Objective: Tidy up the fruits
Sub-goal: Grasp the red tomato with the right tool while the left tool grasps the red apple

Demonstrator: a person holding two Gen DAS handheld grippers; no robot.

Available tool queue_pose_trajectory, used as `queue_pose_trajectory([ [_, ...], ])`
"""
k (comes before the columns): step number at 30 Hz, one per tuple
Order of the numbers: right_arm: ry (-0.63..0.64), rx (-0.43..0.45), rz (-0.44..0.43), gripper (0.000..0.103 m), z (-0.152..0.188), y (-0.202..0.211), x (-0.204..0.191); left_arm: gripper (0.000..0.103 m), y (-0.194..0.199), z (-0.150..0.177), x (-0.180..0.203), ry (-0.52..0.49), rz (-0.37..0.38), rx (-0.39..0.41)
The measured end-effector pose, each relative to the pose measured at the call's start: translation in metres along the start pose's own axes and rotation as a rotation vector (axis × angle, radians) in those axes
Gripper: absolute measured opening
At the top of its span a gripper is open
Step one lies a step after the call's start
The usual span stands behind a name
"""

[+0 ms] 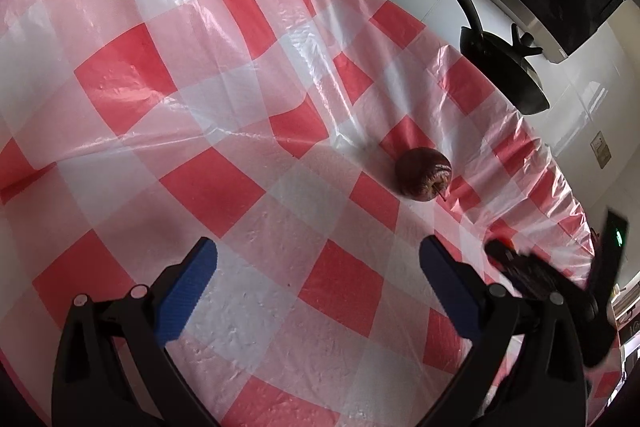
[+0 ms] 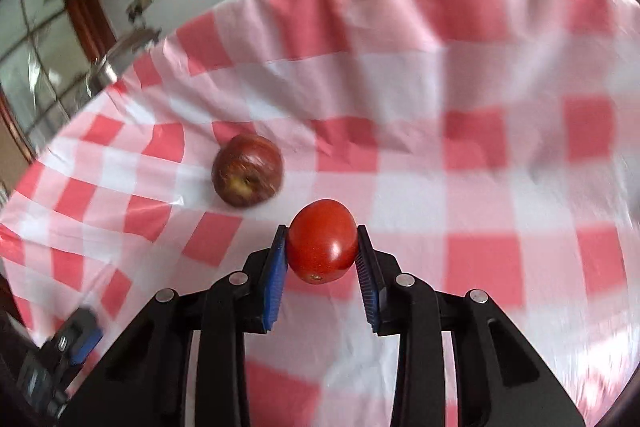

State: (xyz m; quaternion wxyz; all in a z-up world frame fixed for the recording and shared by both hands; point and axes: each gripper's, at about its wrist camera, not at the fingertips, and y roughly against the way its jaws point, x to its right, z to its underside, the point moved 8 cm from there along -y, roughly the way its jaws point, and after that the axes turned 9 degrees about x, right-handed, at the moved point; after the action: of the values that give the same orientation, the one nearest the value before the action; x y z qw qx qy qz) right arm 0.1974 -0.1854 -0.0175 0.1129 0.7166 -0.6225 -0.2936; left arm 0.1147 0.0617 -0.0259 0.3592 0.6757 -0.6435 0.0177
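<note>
**A red tomato held tight, a dark apple on the cloth**

The right gripper has its two blue bumpy pads pressed on a tomato. The tomato is round, smooth and shiny red, and it sits between the pads above the cloth. The picture from this side is blurry.

The apple is dark red and a bit wrinkly, with a yellow dip at one end. It lies on its side on the tablecloth, near the tomato but not touching it.

The tablecloth is thin shiny plastic with red, pink and white squares. It has folds and crinkles, and its edge is wavy.

The left gripper has its black arms and blue pads spread wide apart with nothing between them. The apple lies well in front of it, a little to the right.

A black pan with a long handle shows beyond the cloth's edge, against the white wall
</note>
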Motion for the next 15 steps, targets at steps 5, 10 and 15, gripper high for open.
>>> queue_pose_trajectory([
  [5, -0.109, 0.076, 0.046, 0.033, 0.006, 0.025, 0.030, 0.101, 0.001, 0.001, 0.002, -0.010, 0.011, -0.005],
  [10, -0.227, 0.117, 0.012, 0.033, 0.006, 0.029, 0.050, 0.101, 0.001, 0.007, 0.019, -0.094, 0.058, -0.037],
  [15, -0.236, 0.137, 0.000, 0.033, 0.003, 0.035, 0.052, 0.101, -0.033, 0.018, 0.060, -0.277, 0.163, -0.163],
])
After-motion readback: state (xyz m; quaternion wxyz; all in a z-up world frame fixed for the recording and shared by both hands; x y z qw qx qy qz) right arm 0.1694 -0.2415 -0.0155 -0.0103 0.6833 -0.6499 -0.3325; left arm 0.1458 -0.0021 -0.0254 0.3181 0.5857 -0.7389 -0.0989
